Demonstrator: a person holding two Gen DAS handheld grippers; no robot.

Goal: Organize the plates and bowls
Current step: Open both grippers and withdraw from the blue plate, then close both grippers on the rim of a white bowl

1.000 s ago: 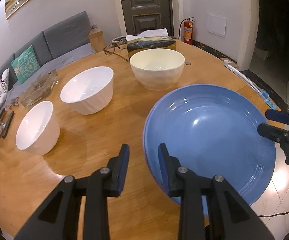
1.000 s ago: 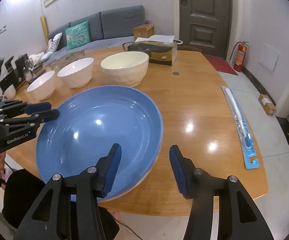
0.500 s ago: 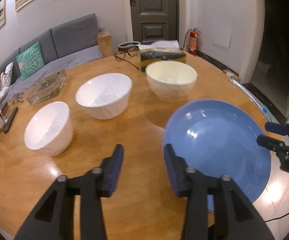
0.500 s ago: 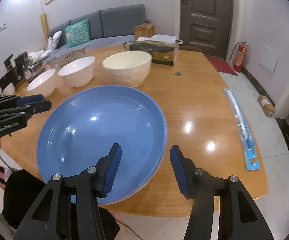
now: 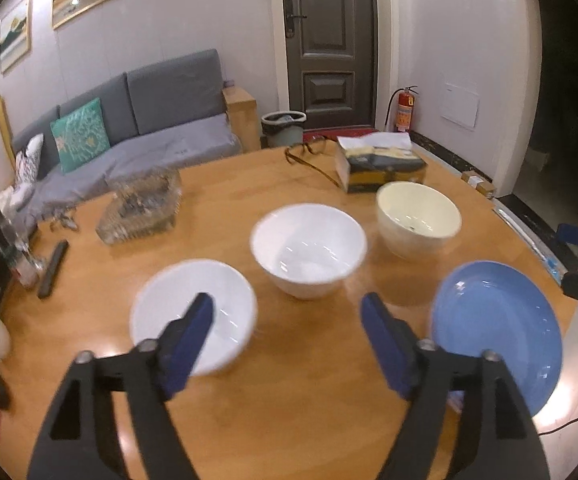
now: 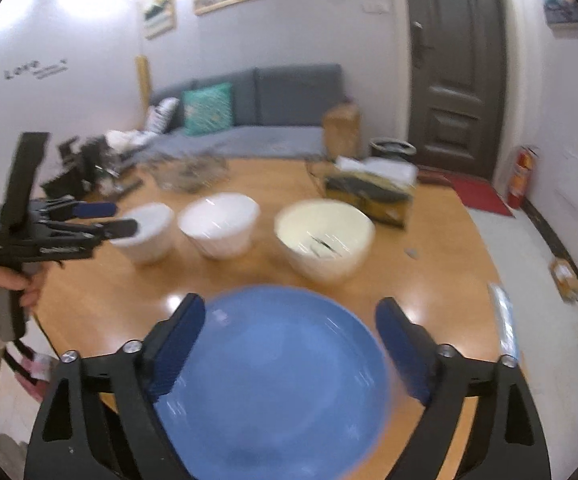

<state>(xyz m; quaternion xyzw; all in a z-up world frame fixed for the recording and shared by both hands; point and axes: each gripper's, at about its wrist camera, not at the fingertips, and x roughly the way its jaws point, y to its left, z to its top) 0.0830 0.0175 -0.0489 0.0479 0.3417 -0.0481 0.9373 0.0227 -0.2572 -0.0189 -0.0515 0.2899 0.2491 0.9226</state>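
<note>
A blue plate (image 6: 281,380) lies flat near the table's front edge, also seen in the left wrist view (image 5: 497,332). My right gripper (image 6: 289,320) hovers above it. Its jaws are opening and stand wide, and neither pad touches the plate. Behind the plate stand three bowls in a row: a small white bowl (image 5: 177,300), a larger white bowl (image 5: 309,248) and a cream bowl (image 5: 419,216). My left gripper (image 5: 289,320) hangs over the table in front of the white bowls. Its jaws are opening, with nothing between them. From the right wrist it shows at the left (image 6: 123,218).
A tissue box (image 5: 381,164) and a pair of glasses (image 5: 309,156) lie behind the bowls. A glass tray (image 5: 141,204) sits at the back left. A long blue-packaged item (image 6: 505,320) lies at the table's right edge. A hand (image 6: 13,284) holds the left gripper's handle.
Both grippers have pulled back and up from the blue plate's rim, and their jaws have spread wide. The plate now lies on the table, farther from both cameras.
</note>
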